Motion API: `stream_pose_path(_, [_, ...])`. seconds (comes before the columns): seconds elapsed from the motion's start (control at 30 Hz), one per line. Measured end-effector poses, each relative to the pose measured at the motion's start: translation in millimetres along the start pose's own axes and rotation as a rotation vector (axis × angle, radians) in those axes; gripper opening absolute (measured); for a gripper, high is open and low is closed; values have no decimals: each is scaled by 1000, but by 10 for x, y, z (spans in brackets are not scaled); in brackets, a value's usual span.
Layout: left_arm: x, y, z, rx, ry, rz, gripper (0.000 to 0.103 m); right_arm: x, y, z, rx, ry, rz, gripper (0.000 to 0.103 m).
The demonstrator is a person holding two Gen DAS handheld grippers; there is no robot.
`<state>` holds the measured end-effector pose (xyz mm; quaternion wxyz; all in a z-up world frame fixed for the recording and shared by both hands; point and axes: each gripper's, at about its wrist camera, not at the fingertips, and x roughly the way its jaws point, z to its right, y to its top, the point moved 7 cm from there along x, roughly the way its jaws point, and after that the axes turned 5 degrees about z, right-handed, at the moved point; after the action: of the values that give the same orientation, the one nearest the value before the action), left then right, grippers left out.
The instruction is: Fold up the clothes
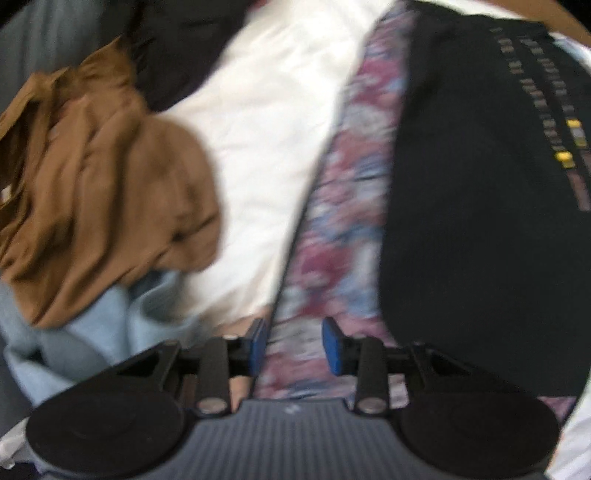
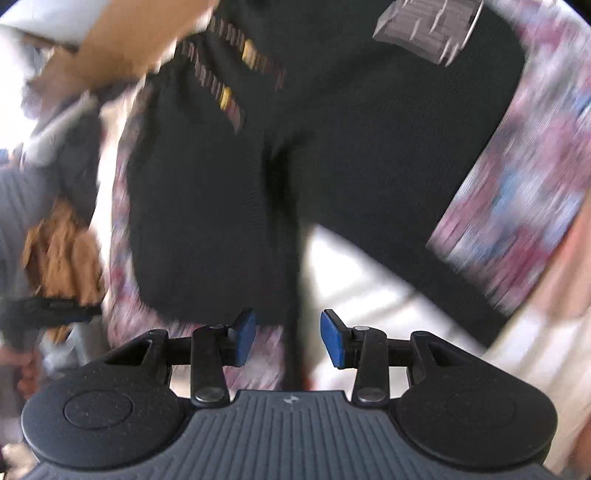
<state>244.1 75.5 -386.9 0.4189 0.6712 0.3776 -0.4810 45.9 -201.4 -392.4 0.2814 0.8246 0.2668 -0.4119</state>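
Observation:
A black knit garment [image 1: 461, 221] with pale patterned stripes lies flat on a floral cloth [image 1: 340, 221]. In the right wrist view the black garment [image 2: 332, 147] fills the middle, with a grey label patch [image 2: 424, 33] at the top. My left gripper [image 1: 293, 332] hangs open over the floral cloth, left of the black garment, with nothing between its blue pads. My right gripper [image 2: 288, 325] is open above the garment's near edge. A narrow dark strip of that garment runs down between the pads, and neither pad presses on it.
A crumpled brown garment [image 1: 103, 184] lies on the left over a light blue one [image 1: 92, 332], with a dark garment [image 1: 177, 48] behind. White sheet [image 1: 266, 129] shows between them and the floral cloth. A tan surface [image 2: 129, 44] sits at the far side.

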Motion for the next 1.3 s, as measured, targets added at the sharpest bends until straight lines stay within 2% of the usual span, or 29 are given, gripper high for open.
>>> stream_pose_path(0.1, [40,-36,278,19,-44,18,35,-145,182,242,36,-79,117,46])
stream_pose_path(0.2, [30,-79,433,19,-69,18,35,-195,269,465,69,-125,153,46])
stream_pose_path(0.3, [62,-199,559,28,-84,1,35,-167,282,639,74,-170,147,46])
stream_pose_path(0.47, [238,-378,600,30,-74,-45,37,11,115,876,47,-290,72,44])
stream_pose_path(0.57, [314,-489,559,12,-64,-76,43,1,52,932,41,-325,70,44])
stream_pose_path(0.7, [222,-474,551,6,-55,-77,41,-13,68,861,9,-356,46,45])
stream_pose_path(0.83, [40,-389,569,12,-60,-50,51,-145,146,695,14,-285,103,45])
stream_pose_path(0.97, [-303,-181,554,39,-69,22,53,-370,329,463,-25,-248,182,45])
stream_pose_path(1.1, [-704,130,478,66,-91,109,54,-620,697,198,-74,-182,229,45])
stream_pose_path(1.17, [-895,312,438,92,-94,149,59,-812,921,-24,-103,-141,241,45])
stream_pose_path(1.3, [-1276,595,328,117,-120,217,60,-1228,1392,-280,-128,-77,257,46])
